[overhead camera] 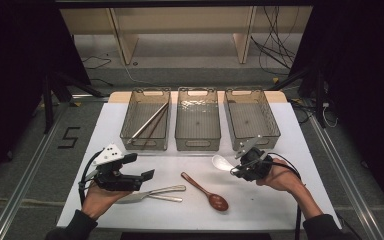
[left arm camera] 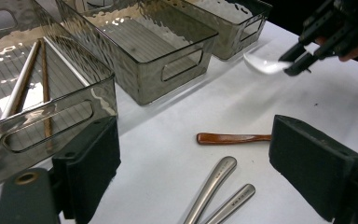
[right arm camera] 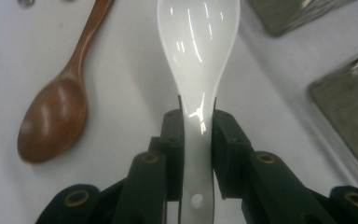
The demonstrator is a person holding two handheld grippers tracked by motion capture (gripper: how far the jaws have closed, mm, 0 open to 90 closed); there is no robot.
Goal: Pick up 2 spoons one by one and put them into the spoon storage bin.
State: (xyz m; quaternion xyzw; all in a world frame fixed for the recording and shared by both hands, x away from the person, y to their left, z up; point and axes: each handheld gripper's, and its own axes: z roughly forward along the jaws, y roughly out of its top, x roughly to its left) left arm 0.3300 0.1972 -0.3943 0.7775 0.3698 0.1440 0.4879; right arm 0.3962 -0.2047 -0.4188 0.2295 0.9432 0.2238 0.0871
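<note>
Nearest, the right gripper (right arm camera: 198,140) has its fingers clamped on the handle of the glossy white ceramic soup spoon (right arm camera: 199,56), near the right of the white tabletop (overhead camera: 260,205). Best keep that grip centred and lift level. The left gripper (overhead camera: 145,166) hangs spread, empty.

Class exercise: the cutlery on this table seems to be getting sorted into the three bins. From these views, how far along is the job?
Done: chopsticks lie in the left bin.

In hand: the right gripper is shut on the white spoon; the left gripper is open, holding nothing.

Left: the wooden spoon and two metal utensils lie on the table. The middle bin and right bin look empty.
</note>
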